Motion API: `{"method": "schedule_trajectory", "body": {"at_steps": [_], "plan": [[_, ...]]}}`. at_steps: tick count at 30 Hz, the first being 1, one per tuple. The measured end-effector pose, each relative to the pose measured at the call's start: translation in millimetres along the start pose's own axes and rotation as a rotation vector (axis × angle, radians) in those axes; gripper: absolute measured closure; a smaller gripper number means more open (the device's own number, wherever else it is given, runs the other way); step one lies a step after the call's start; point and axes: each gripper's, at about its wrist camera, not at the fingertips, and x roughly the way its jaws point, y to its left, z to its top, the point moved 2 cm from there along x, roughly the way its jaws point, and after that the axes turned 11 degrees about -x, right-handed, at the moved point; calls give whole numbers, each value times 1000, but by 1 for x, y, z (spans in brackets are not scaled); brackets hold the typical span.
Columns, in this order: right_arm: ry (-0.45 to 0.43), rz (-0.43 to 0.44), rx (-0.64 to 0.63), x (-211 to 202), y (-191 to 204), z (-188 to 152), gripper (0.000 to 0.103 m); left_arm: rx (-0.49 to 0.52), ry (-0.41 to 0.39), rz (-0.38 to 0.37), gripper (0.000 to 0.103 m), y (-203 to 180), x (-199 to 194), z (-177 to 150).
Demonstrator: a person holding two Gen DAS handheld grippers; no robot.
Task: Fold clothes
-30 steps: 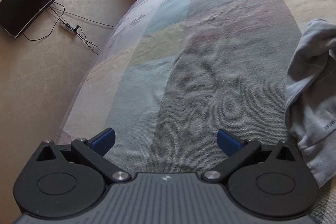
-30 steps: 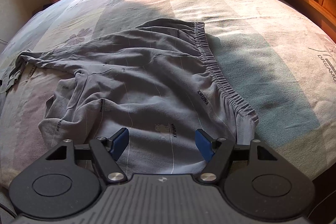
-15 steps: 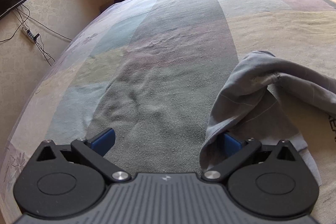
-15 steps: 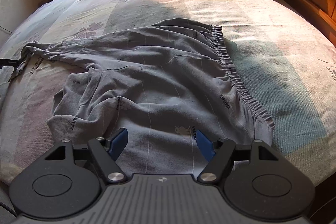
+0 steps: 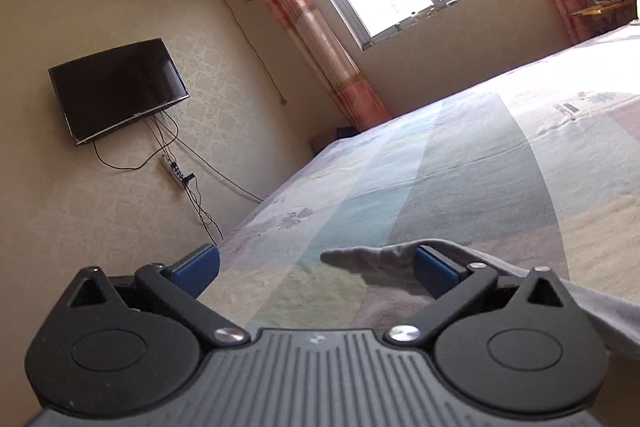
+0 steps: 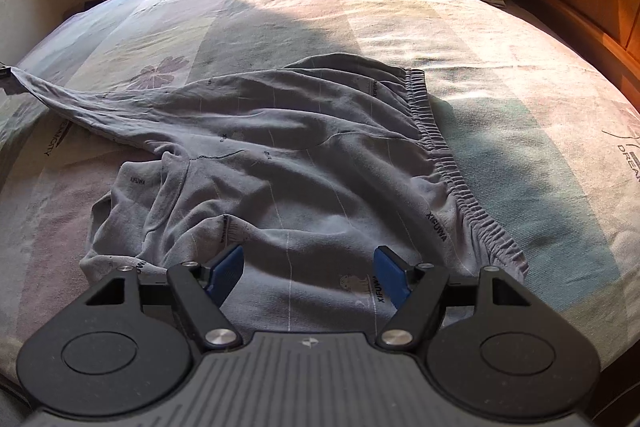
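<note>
grey shorts (image 6: pixel 304 163) lie spread on the bed (image 6: pixel 500 39), one leg stretched out leftward. right gripper (image 6: pixel 308 273) hovers over them, jaws released. left gripper (image 5: pixel 316 267), jaws wide, has the leg's tip draped over one finger.

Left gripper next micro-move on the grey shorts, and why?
Probably close the left gripper on the leg tip of the grey shorts. Its jaws stand wide open, with the cloth tip draped over only the right finger. The right gripper hovers open over the near hem, gripping nothing.
</note>
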Motion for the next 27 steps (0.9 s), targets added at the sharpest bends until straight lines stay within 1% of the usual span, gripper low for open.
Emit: {"method": "schedule_trajectory", "body": {"at_steps": [2,3,5,8,10,13,15,20,23,24,27], "plan": [[1,3,-11,0,3,0,27,1,22,-12,0,5,-1,-1],[1,5,-15,0,4,0,27,15,35,-3,0,7,0,-4],[-4,13,-17,-1,5,0,27,40,62,-11,0,10,1,-11],[-10,20,-15,-3,5,-1,27,60,119,-41,0,12,1,-19],[-14,22,-13,-5,4,-1,27,65,150,-91,0,7,-2,-21],[-15,23,-10,-5,4,-2,26,65,161,-168,0,-10,-7,-18],[-10,22,-7,-4,4,-3,26,64,154,-222,0,-31,-10,-15],[4,6,6,2,-1,-4,26,147,192,-268,0,-94,10,-20],[5,-9,19,4,-5,-1,26,208,246,-205,0,-121,37,-32],[5,-14,23,5,-7,0,26,217,261,-180,0,-124,44,-36],[6,-30,36,7,-11,3,26,218,261,-98,0,-114,58,-42]]}}
